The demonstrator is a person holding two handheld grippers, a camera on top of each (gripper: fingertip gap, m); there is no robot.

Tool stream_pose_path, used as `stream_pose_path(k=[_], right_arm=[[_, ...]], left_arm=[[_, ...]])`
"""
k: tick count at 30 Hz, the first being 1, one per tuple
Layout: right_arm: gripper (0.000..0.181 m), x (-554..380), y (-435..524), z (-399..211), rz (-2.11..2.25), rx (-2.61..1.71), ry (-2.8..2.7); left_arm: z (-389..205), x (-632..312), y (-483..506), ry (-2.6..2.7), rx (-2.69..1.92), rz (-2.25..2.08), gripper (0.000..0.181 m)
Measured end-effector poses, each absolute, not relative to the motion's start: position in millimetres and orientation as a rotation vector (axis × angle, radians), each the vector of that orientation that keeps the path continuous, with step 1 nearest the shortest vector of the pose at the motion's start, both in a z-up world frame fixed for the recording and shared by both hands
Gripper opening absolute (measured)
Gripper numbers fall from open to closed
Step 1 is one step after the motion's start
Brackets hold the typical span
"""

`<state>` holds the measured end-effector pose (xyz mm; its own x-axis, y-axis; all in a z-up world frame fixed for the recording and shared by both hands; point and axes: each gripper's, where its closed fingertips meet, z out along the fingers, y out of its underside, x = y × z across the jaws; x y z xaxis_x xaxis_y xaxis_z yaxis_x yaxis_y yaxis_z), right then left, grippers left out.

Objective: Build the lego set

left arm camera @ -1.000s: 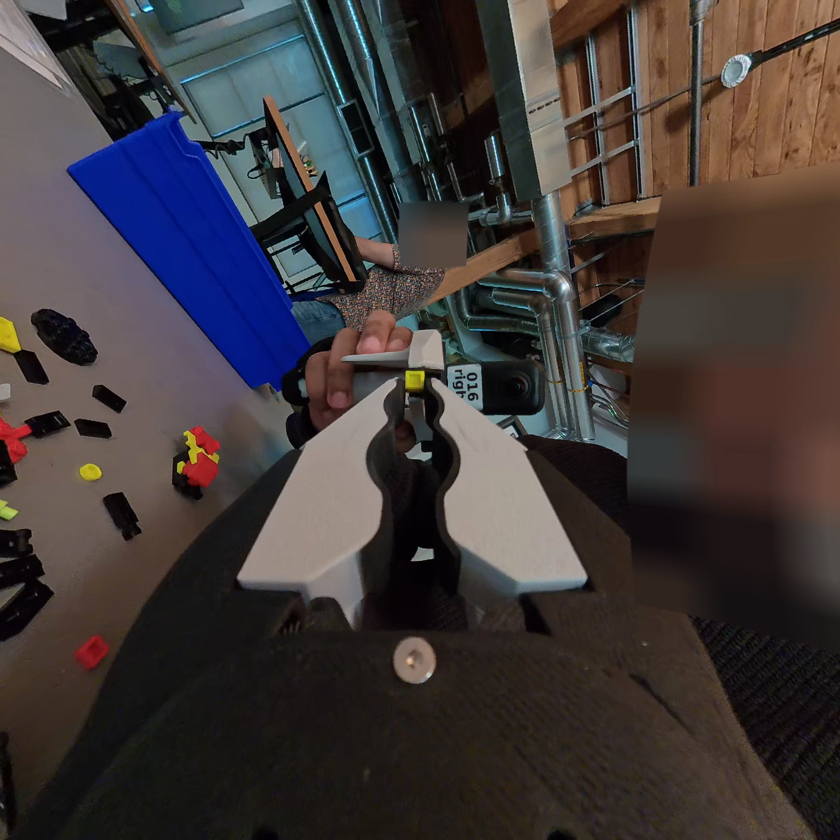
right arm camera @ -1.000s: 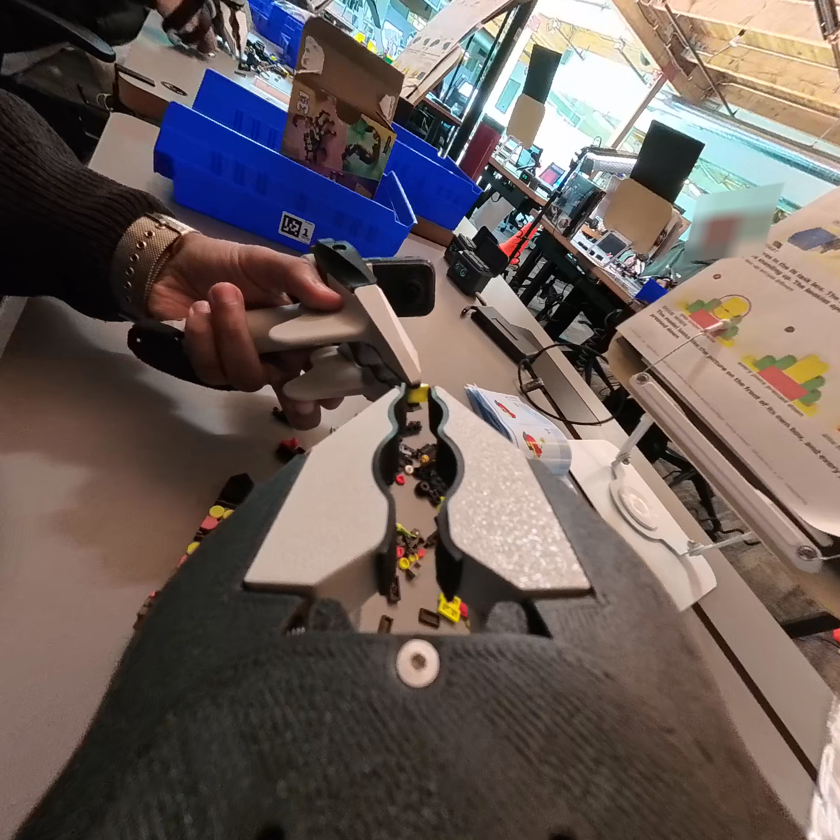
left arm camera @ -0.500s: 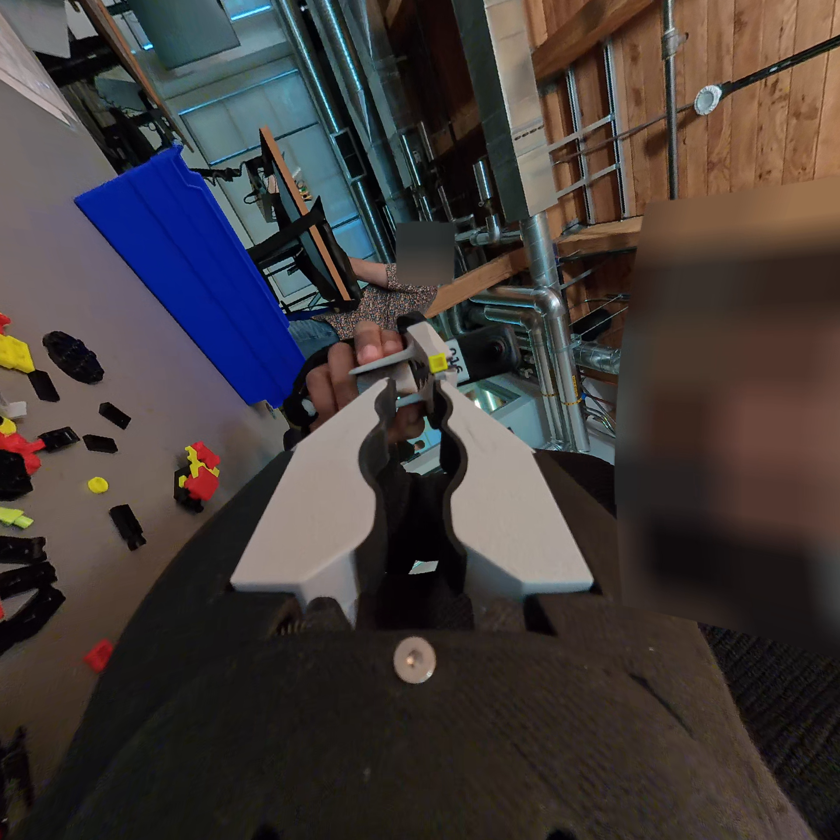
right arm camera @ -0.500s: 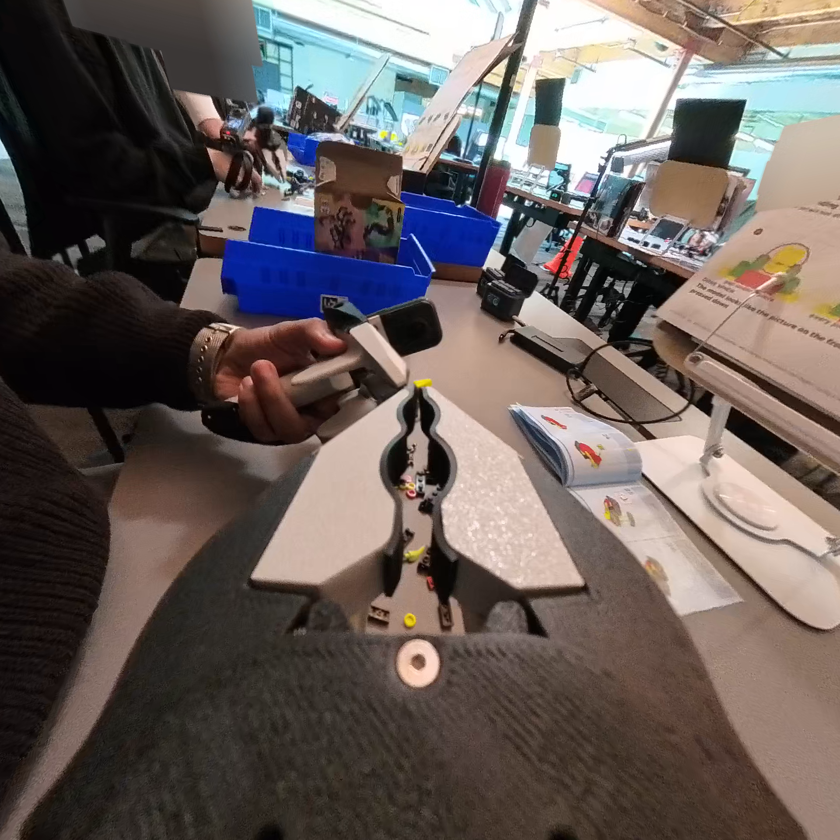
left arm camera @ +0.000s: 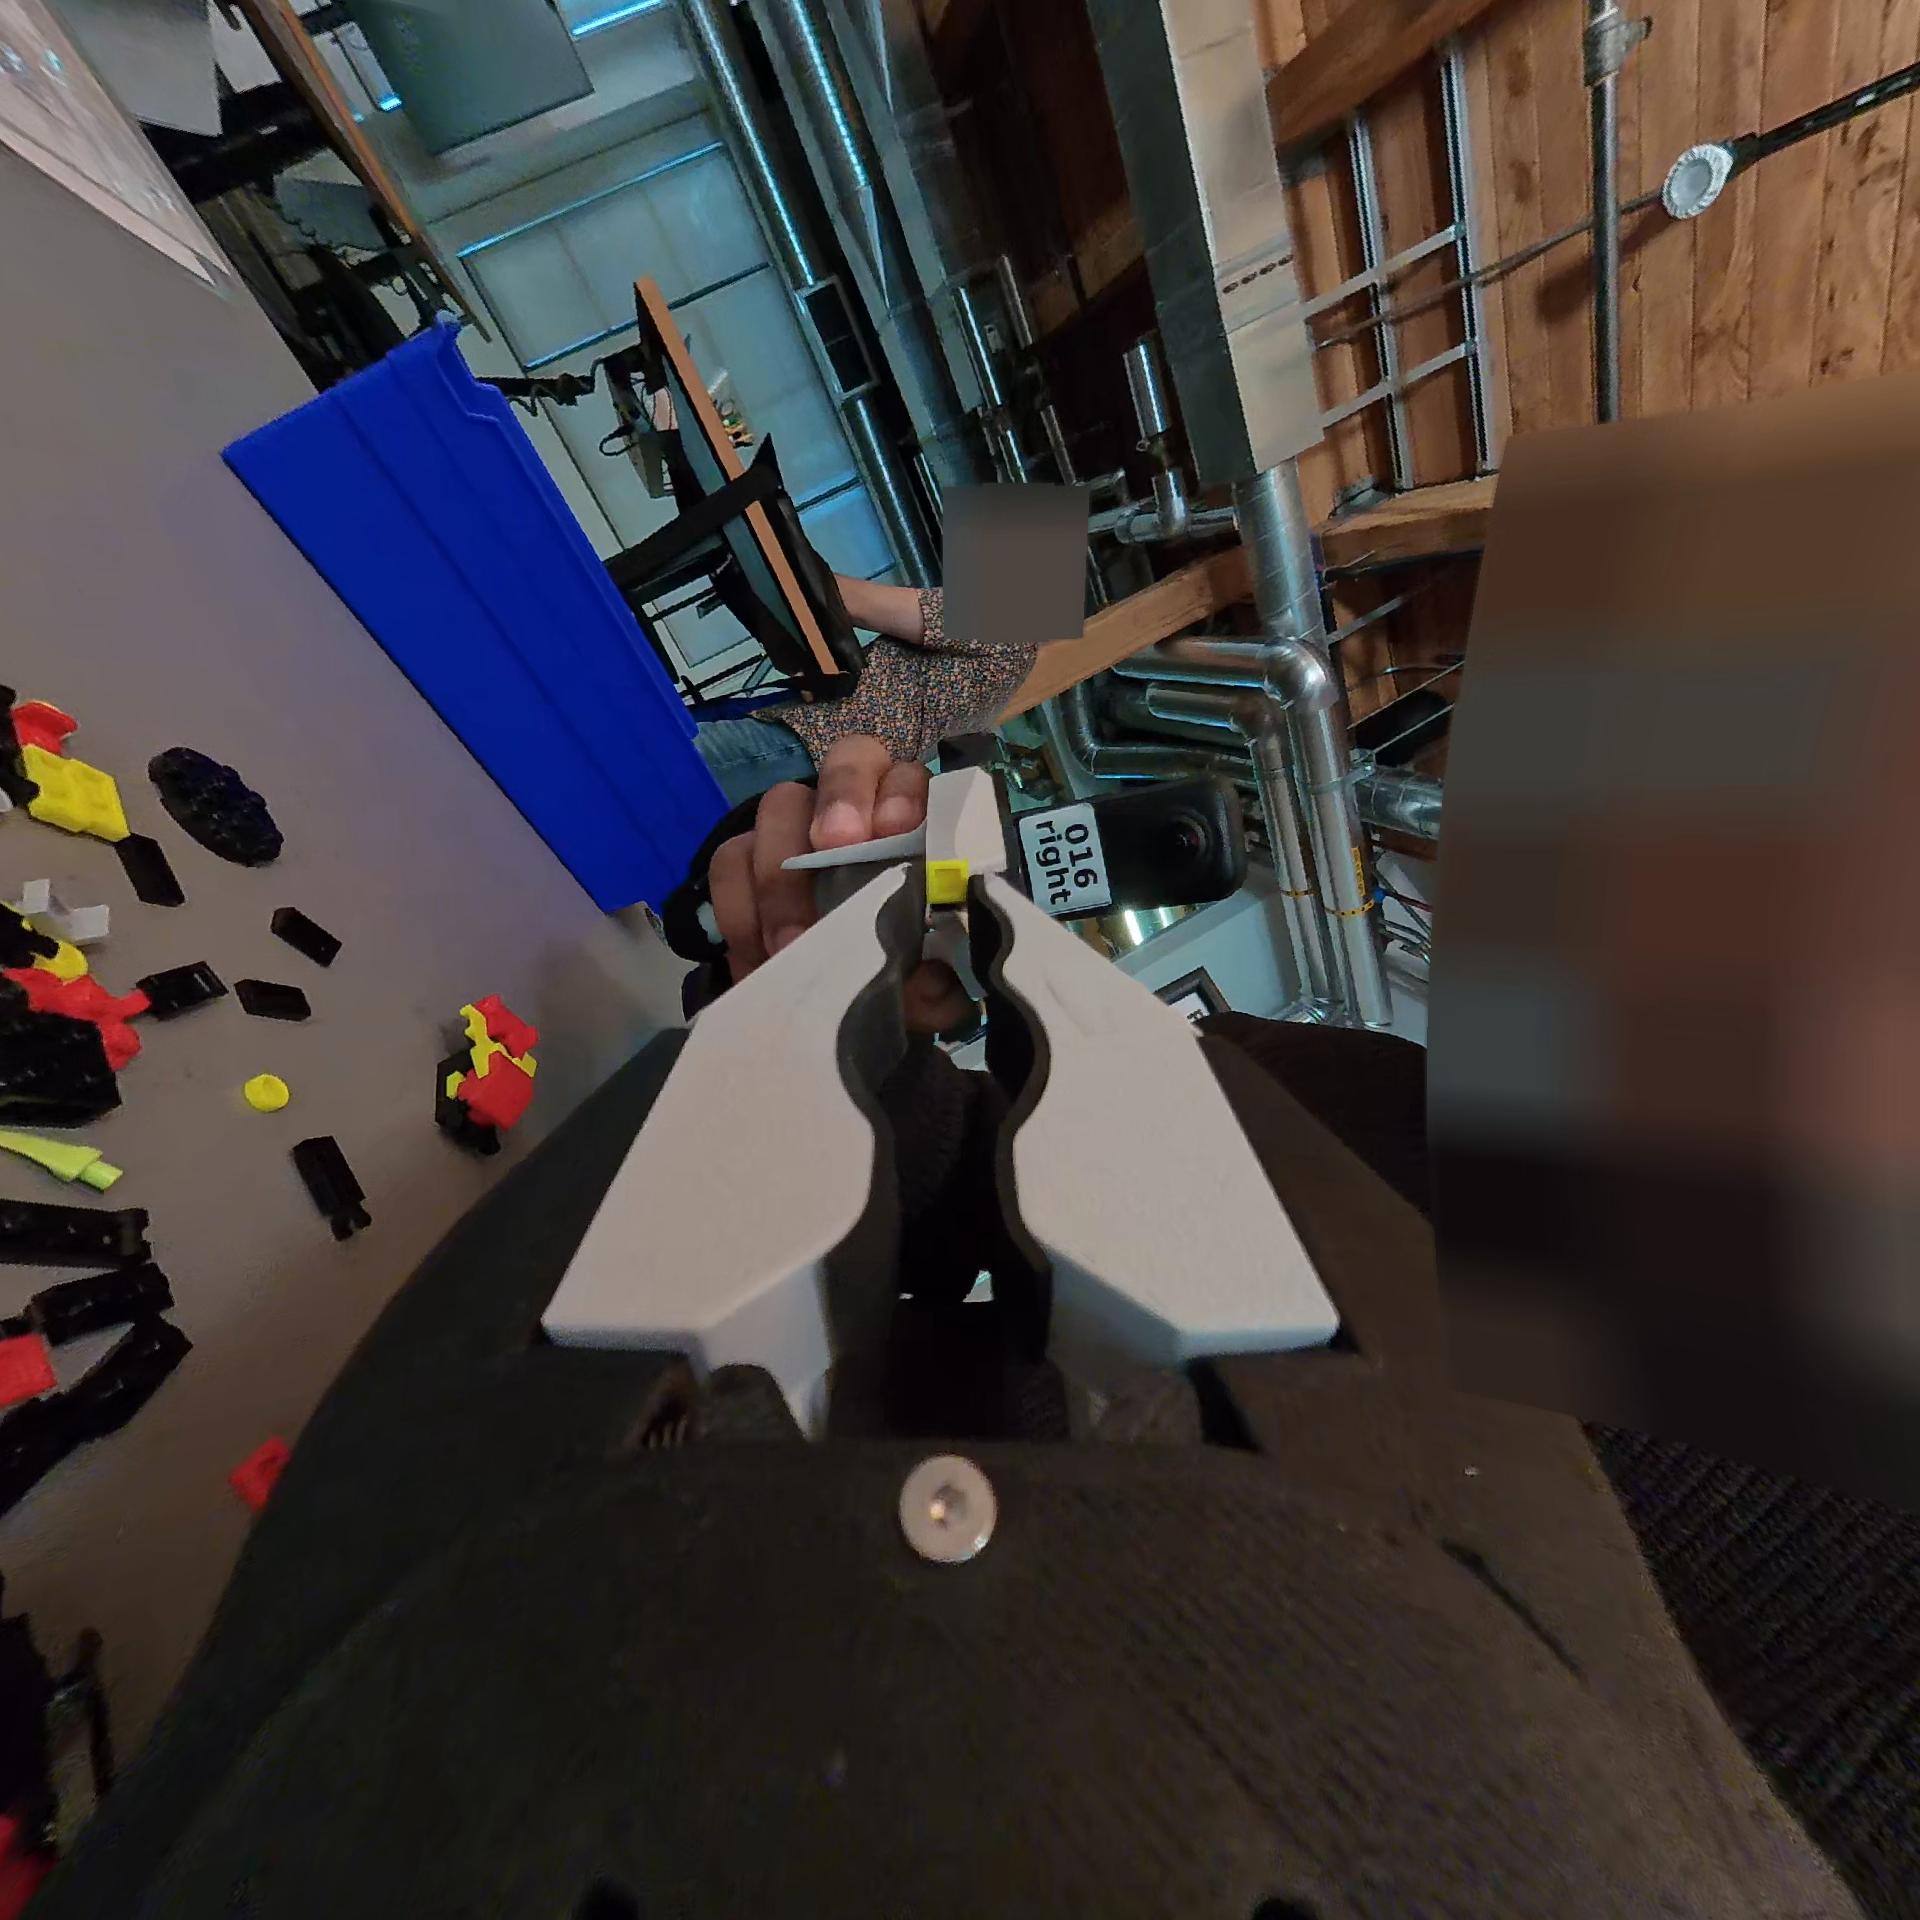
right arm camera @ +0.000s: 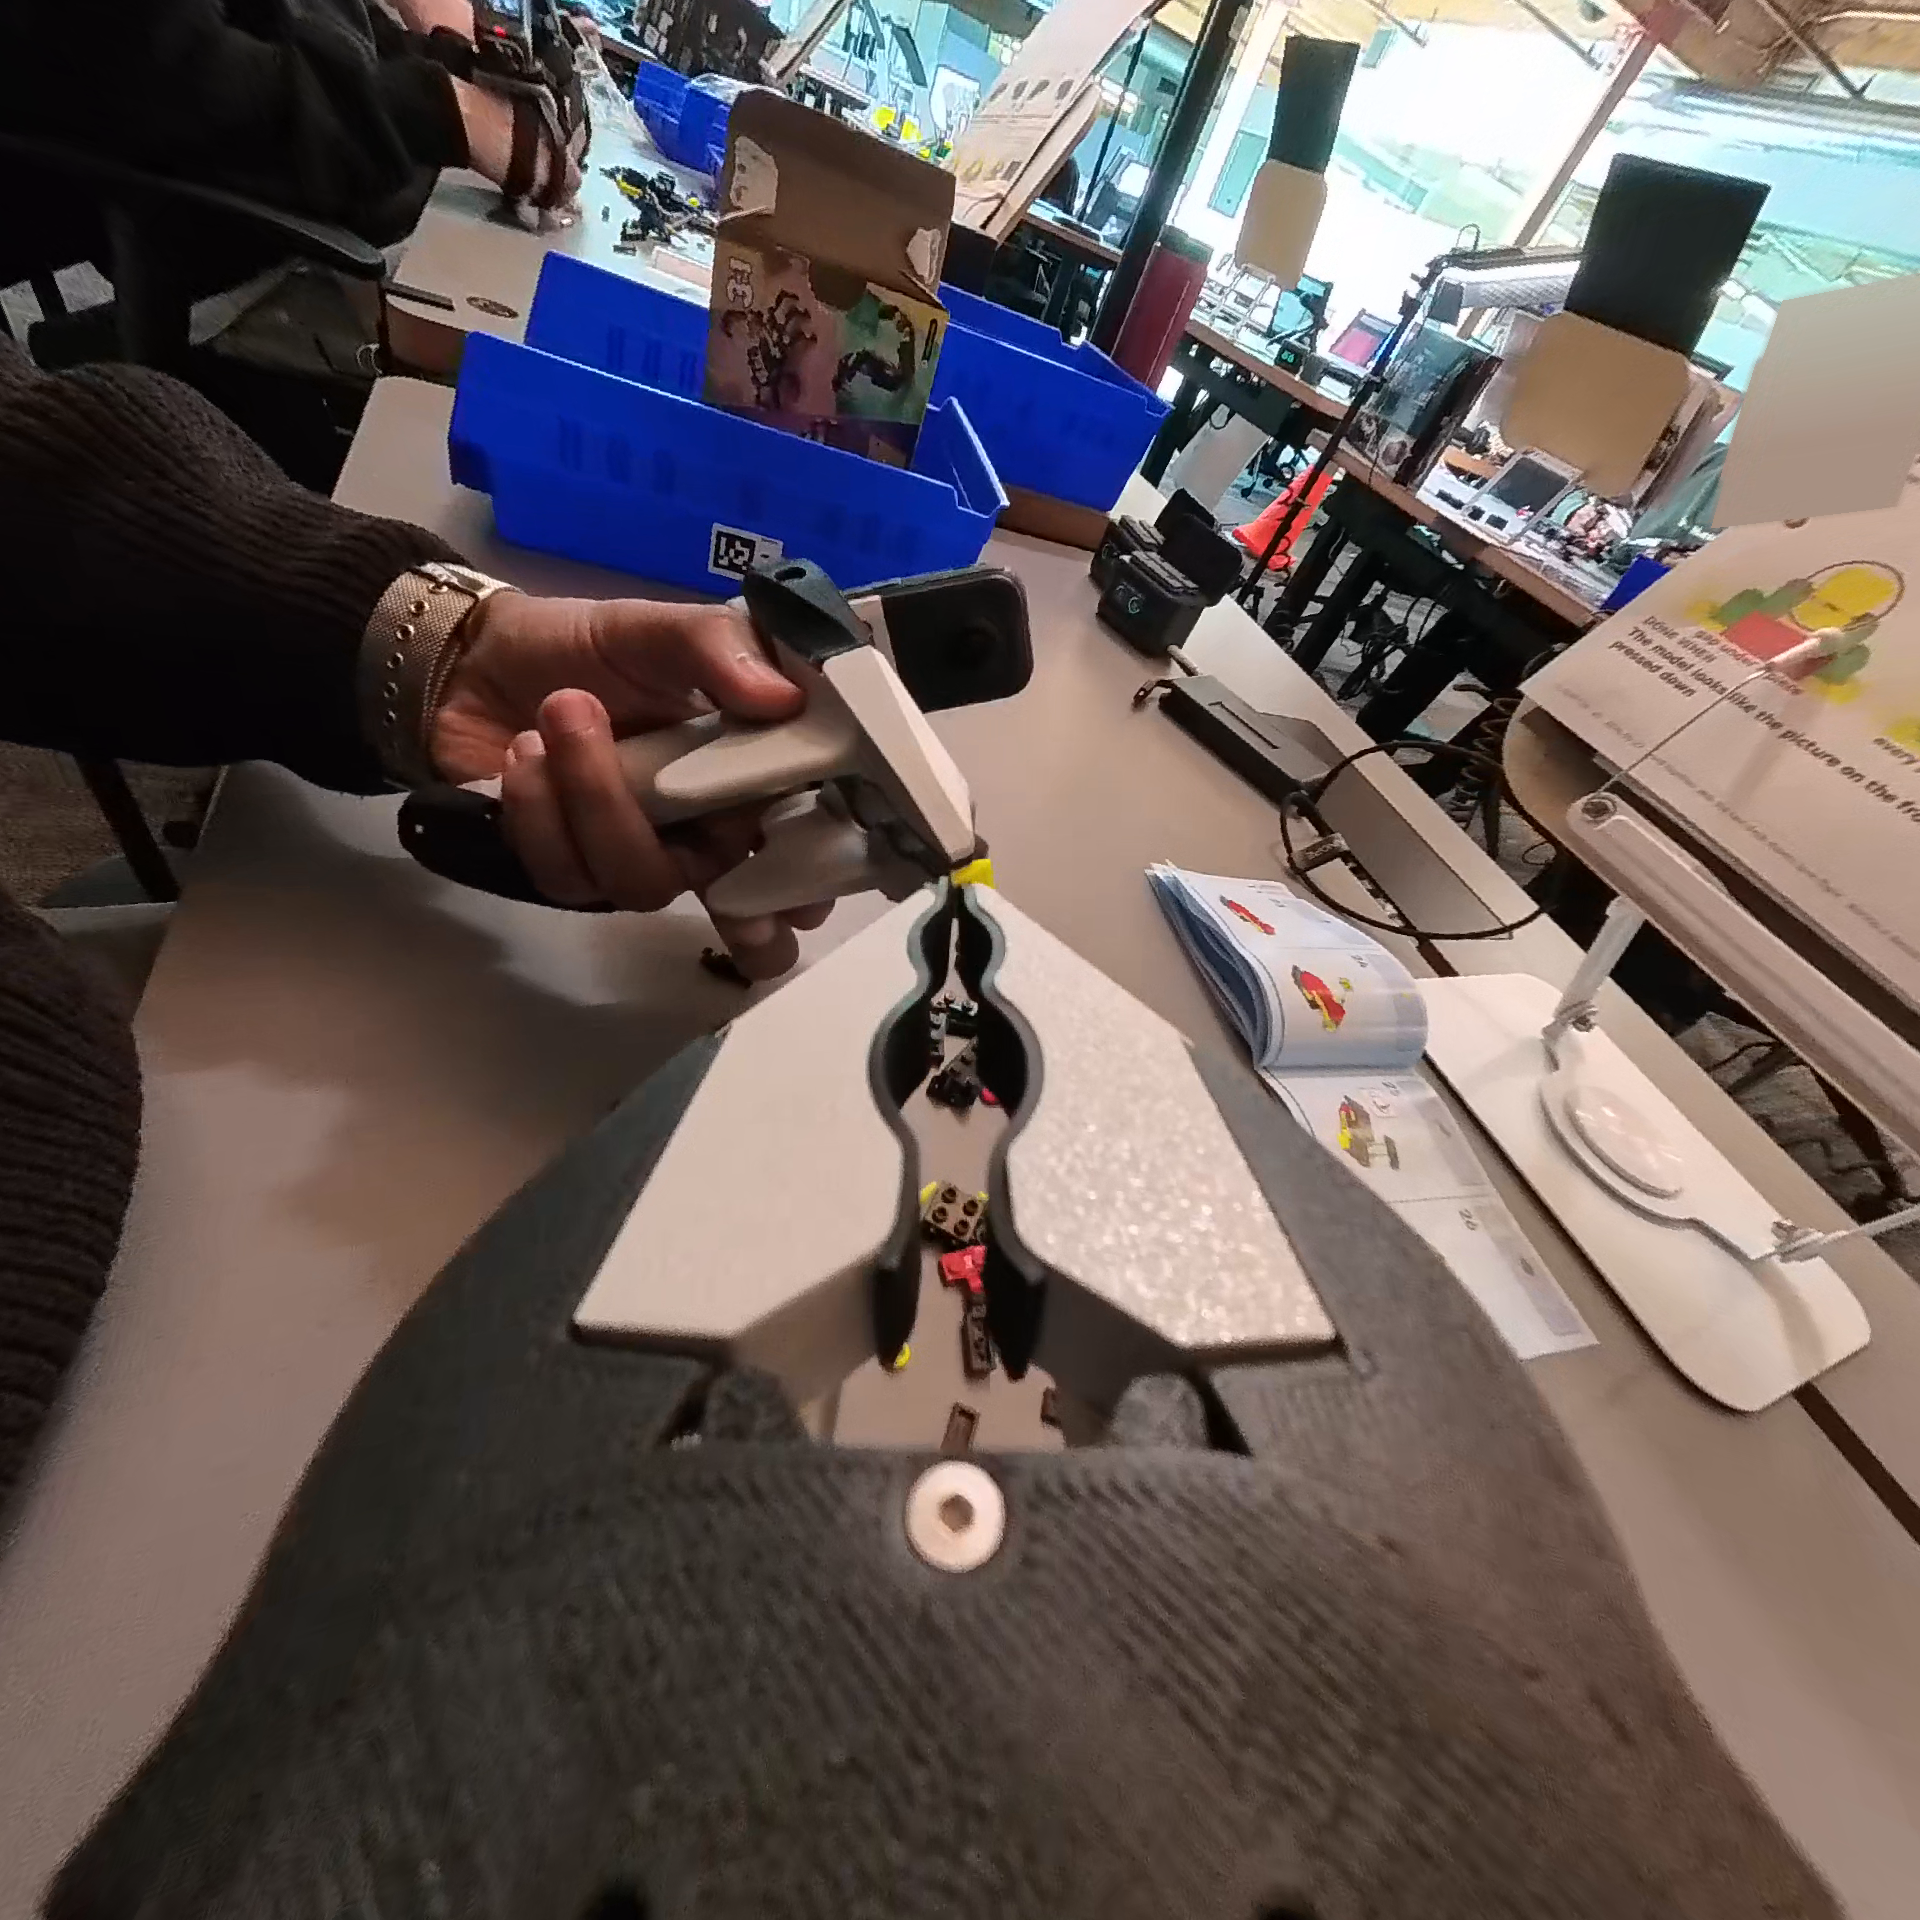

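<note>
A small yellow lego piece point(left arm camera: 945, 881) sits between the tips of my left gripper point(left arm camera: 945, 896), whose jaws are closed onto it. My right gripper point(right arm camera: 961, 906) faces it tip to tip and is shut on the same yellow piece point(right arm camera: 969, 873). Both are held in the air above the grey table point(right arm camera: 364, 1091). The right gripper shows beyond the piece in the left wrist view point(left arm camera: 961, 816), held by a hand. The left gripper shows in the right wrist view point(right arm camera: 831, 769), also held by a hand.
Loose black, red and yellow pieces point(left arm camera: 62, 1039) and a small red-yellow-black assembly point(left arm camera: 488, 1070) lie on the table. More pieces lie under my right gripper point(right arm camera: 956, 1216). Blue bins point(right arm camera: 675, 488), a cardboard box point(right arm camera: 821, 343), an open instruction booklet point(right arm camera: 1299, 987) and a white stand point(right arm camera: 1662, 1195) stand around. Less than 4 cm separates the two grippers' tips.
Half a second ago the grippers were apart, with the yellow piece in the right one and the left open. Now they have come back together and the left jaws have closed on the piece.
</note>
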<state>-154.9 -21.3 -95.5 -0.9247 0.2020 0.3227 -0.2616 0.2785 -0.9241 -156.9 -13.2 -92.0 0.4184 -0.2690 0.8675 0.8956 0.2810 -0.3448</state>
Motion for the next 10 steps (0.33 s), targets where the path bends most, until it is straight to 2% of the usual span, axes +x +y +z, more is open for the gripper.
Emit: stream_pose_path(k=[1, 4, 10], right_arm=[[0.0, -155.0, -21.2, -95.4, 1.685, 0.055, -2.172], [0.01, -157.2, -21.5, -95.9, 1.671, 0.048, -2.142], [0.006, -152.6, -22.3, -93.6, 1.68, 0.086, -2.129]], left_arm=[[-91.9, -156.7, -13.1, -0.784, -0.978, -0.899, 0.006], [-91.6, -153.9, -11.0, -0.773, -0.988, -0.911, 0.006], [-91.4, -150.9, -9.7, -0.763, -0.989, -0.943, 0.006]])
